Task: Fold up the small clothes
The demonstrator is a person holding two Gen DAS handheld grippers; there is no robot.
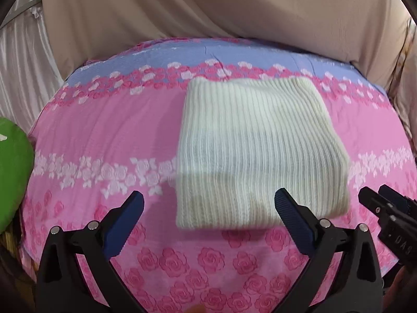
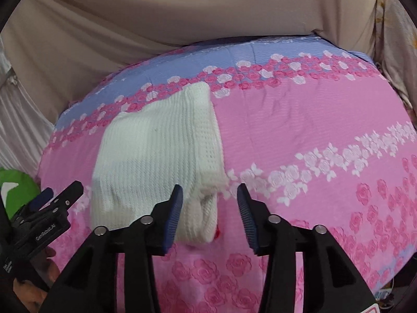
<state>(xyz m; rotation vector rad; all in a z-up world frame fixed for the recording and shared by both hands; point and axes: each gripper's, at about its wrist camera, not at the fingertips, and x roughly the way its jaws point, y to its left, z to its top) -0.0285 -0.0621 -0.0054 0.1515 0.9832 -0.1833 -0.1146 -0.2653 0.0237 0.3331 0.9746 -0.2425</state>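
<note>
Folded white knit [image 1: 258, 154] lies flat on the rose-print sheet [image 1: 104, 135], ahead of both grippers. Left gripper [image 1: 208, 203]: jaws wide apart, empty, body marked "GenRobot.AI". Right gripper [image 2: 209, 195]: jaws apart, empty, side lettering "DAS".

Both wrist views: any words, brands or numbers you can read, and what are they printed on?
"GenRobot.AI": white print on the body of the left claw, seen in the right wrist view.
"DAS": pale letters on the body of the right claw, seen in the left wrist view; the print looks cut off, so this may be only part of it.
White knit garment and floral sheet: no text visible.
</note>
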